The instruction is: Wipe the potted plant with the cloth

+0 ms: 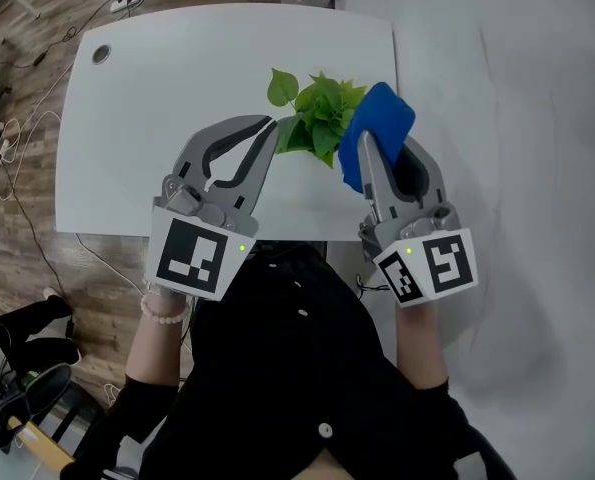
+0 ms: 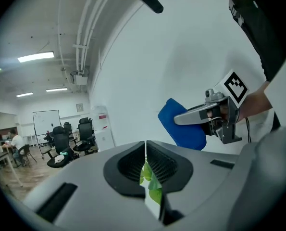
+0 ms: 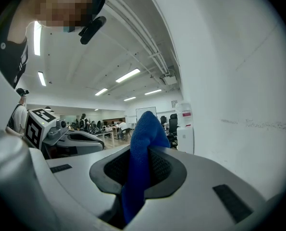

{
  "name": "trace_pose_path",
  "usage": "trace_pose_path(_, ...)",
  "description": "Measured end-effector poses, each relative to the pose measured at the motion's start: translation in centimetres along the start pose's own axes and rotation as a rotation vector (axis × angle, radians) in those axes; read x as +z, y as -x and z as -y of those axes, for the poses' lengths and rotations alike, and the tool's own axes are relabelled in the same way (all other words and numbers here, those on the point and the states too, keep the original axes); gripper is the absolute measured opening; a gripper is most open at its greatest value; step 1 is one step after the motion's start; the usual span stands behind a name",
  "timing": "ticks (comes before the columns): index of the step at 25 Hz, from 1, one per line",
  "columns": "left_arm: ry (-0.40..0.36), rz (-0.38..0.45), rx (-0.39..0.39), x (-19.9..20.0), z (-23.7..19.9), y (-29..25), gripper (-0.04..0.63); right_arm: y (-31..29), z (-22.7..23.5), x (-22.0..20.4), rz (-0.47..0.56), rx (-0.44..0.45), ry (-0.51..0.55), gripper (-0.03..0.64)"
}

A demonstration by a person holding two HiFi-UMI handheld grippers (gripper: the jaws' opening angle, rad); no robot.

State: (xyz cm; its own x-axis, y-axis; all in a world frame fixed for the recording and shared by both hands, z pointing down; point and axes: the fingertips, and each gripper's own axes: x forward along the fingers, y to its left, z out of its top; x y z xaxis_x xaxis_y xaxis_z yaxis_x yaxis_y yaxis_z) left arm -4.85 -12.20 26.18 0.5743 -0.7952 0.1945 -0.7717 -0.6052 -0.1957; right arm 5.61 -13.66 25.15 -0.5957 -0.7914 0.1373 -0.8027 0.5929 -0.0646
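My left claw point(image 1: 266, 134) pinches a green leaf point(image 2: 150, 182) of the small leafy potted plant point(image 1: 322, 113), centre frame at the white table point(image 1: 157, 98) edge. My right claw point(image 1: 370, 148) clamps the blue cloth point(image 1: 385, 118) beside it.

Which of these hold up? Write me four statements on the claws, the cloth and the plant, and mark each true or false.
1. The right claw is shut on the blue cloth. True.
2. The left claw is empty. False: it pinches a green leaf of the potted plant.
3. The cloth lies spread out flat. False: it is bunched in the right claw, beside the plant.
4. In the head view, the plant shows between the two claws. True.
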Motion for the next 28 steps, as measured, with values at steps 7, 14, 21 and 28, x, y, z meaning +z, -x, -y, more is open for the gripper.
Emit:
trace_pose_path(7, -0.008, 0.019, -0.003, 1.09, 0.60, 0.10, 0.023, 0.64, -0.44, 0.73, 0.008, 0.008, 0.025, 0.089)
trace_pose_path(14, -0.001, 0.013, -0.006, 0.81, 0.89, -0.06, 0.023, 0.81, -0.57, 0.40, 0.000, 0.013, 0.041, 0.089)
trace_pose_path(21, 0.005, 0.011, -0.010, 0.69, 1.02, -0.04, 0.021, 0.97, -0.55, -0.03, -0.008, 0.012, 0.026, 0.089)
trace_pose_path(28, 0.015, 0.008, -0.010, 0.51, 0.95, 0.13, 0.020, 1.01, -0.75, -0.17, -0.015, 0.011, 0.032, 0.089)
